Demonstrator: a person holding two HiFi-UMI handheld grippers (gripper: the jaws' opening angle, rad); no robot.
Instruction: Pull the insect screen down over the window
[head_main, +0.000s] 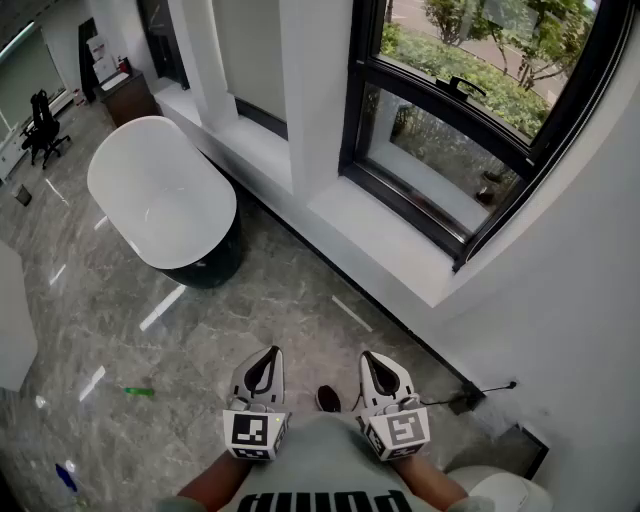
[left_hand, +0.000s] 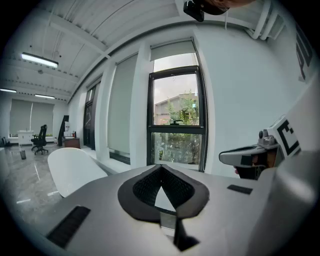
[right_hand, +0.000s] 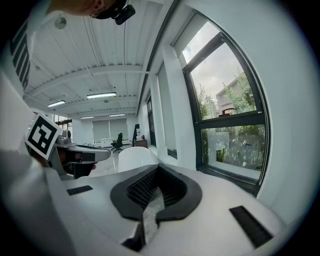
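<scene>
Facing window — tools closed, empty

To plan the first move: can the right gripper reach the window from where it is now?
Probably not from here. The right gripper is shut and held near the person's body, apart from the window. Only floor lies between, so stepping closer should help.
</scene>
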